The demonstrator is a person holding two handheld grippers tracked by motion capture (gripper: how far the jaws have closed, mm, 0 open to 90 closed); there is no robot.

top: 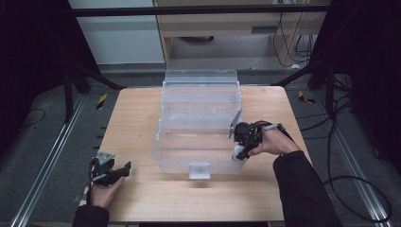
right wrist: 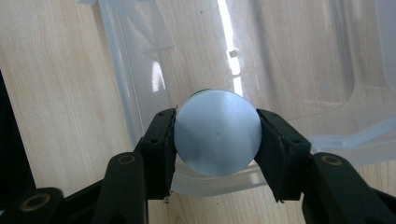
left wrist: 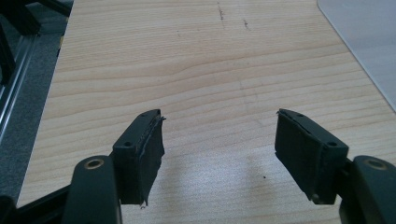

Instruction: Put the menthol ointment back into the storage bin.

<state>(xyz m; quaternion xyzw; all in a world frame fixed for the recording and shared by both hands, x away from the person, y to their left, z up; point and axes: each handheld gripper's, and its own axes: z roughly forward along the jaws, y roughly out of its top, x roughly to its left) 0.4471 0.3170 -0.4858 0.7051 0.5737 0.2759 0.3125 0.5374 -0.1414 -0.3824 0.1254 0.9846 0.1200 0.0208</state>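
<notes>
A clear plastic box (top: 198, 118) with its lid swung open at the back stands in the middle of the wooden table (top: 142, 198). My right gripper (top: 242, 146) hangs over the box's front right corner, shut on a round white-topped object (right wrist: 217, 133), a cap or small bottle seen end on. In the right gripper view the box's rim (right wrist: 116, 79) and bare floor lie below it. My left gripper (top: 118, 171) rests low at the table's front left, open, with bare wood between its pads (left wrist: 144, 149).
A small clear latch tab (top: 199, 170) sticks out from the box's front wall. Metal rails run along both sides of the table on the floor. Cables lie on the floor at the right. A corner of the clear box (left wrist: 364, 37) shows in the left gripper view.
</notes>
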